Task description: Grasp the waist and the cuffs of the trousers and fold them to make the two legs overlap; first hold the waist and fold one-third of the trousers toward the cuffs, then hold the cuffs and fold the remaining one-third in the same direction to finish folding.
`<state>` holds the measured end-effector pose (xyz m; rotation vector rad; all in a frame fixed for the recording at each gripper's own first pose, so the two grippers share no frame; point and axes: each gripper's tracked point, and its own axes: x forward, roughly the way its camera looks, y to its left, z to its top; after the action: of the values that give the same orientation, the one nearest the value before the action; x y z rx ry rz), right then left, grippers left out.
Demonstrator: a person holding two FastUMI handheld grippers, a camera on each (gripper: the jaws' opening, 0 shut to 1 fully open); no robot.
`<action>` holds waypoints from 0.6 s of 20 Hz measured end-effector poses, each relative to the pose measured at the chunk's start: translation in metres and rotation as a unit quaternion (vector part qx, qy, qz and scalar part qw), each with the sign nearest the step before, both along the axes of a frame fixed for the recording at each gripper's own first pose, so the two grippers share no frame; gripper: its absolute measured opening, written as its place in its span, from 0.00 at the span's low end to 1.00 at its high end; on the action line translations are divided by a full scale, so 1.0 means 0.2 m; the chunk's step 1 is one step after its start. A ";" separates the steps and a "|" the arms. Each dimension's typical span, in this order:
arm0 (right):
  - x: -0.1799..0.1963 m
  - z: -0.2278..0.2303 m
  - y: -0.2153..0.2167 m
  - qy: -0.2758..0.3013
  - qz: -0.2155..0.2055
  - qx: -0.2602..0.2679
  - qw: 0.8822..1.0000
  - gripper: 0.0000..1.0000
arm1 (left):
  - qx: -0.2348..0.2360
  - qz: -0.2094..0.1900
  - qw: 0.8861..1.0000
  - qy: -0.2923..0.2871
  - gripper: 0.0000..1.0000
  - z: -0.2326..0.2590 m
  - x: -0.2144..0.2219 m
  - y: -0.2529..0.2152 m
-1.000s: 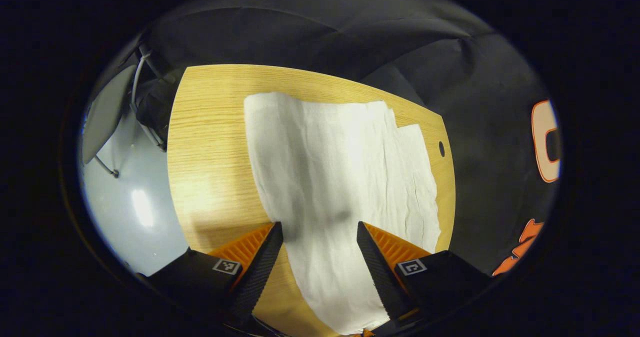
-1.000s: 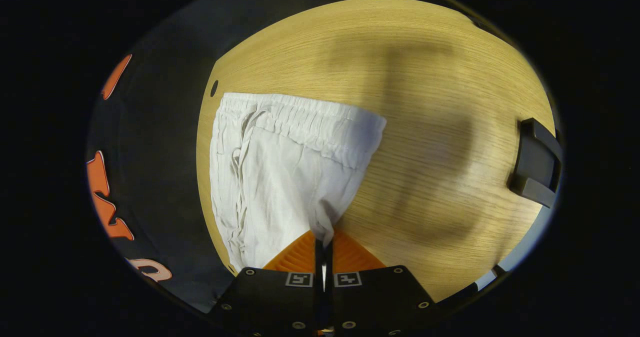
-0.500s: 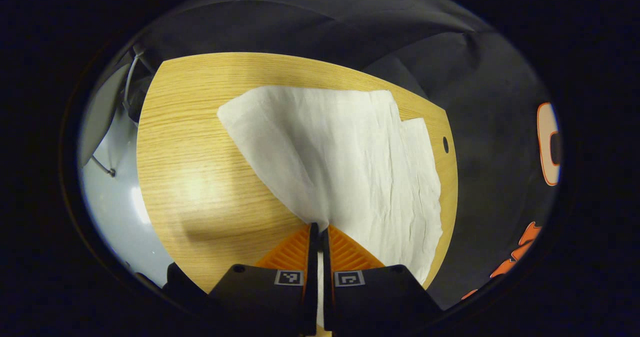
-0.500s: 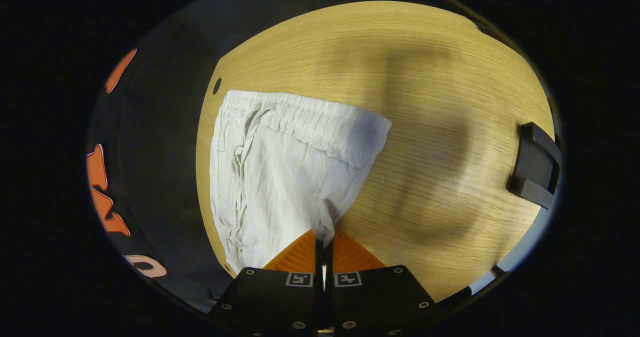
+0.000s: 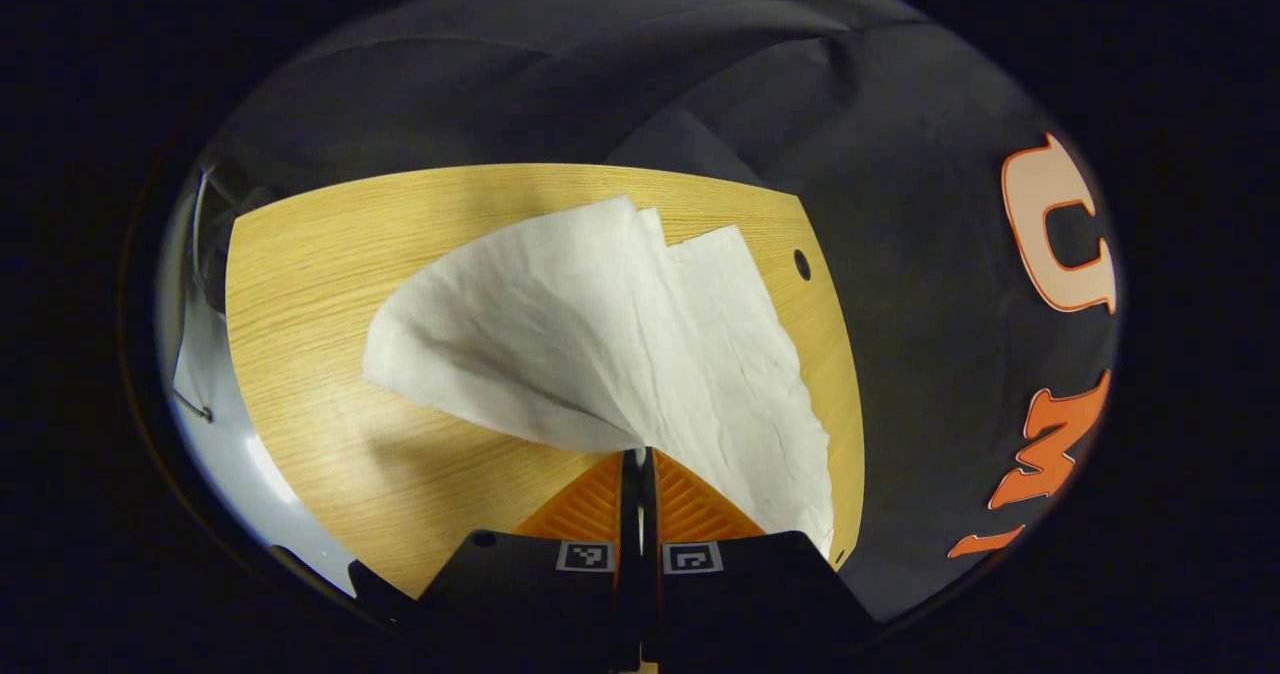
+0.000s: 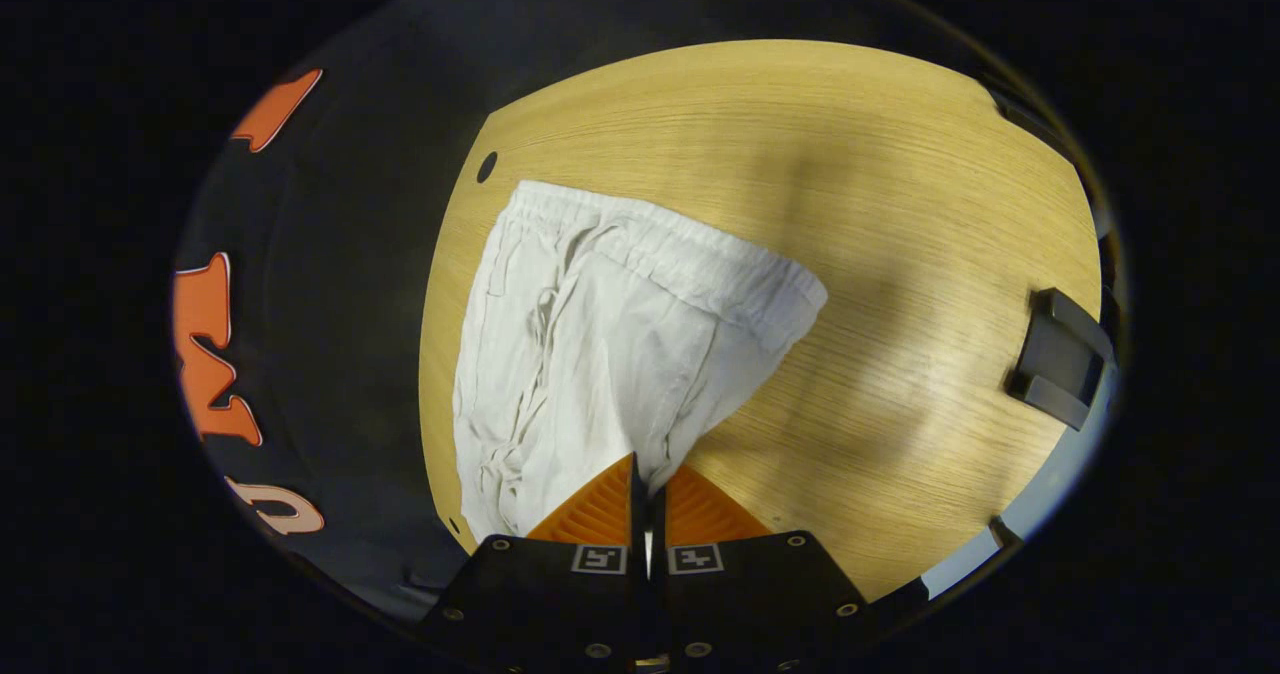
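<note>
Both grippers are pinching white cloth. In the left gripper view, the left gripper (image 5: 637,454) has its two fingers pressed together on the edge of the white trousers (image 5: 610,344), the fabric running up from the fingertips toward twelve o'clock. The near leg is lifted off the wooden table (image 5: 310,284); it billows out toward nine o'clock with a shadowed hollow beneath its fold. The cuffs (image 5: 650,229) lie at about twelve o'clock, two stepped edges not quite lined up, one corner poking out toward one o'clock. A small dark hole (image 5: 801,264) in the tabletop sits near the table's edge at two o'clock.

In the right gripper view, the right gripper (image 6: 647,469) is likewise closed, nipping a gather of the trousers just below the waist (image 6: 680,254). The elastic waistband stretches from eleven o'clock down toward two o'clock, its right corner raised slightly. A drawstring (image 6: 540,319) trails down the cloth at about ten o'clock. Bare table spreads away to three o'clock, where a black bracket (image 6: 1060,359) sits at the edge. The booth's black cloth wall (image 6: 340,254) hangs behind at nine o'clock.
</note>
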<state>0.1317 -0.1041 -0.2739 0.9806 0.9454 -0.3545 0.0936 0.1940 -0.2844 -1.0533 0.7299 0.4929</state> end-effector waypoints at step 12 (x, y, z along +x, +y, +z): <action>0.46 0.28 0.15 -0.065 0.010 0.021 0.998 0.00 | 0.021 -0.022 0.998 -0.058 0.04 0.30 0.48 0.04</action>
<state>0.2244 -0.0739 -0.2176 1.0192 0.8468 -0.2516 0.1888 0.2020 -0.2242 -1.0162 0.6358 0.4049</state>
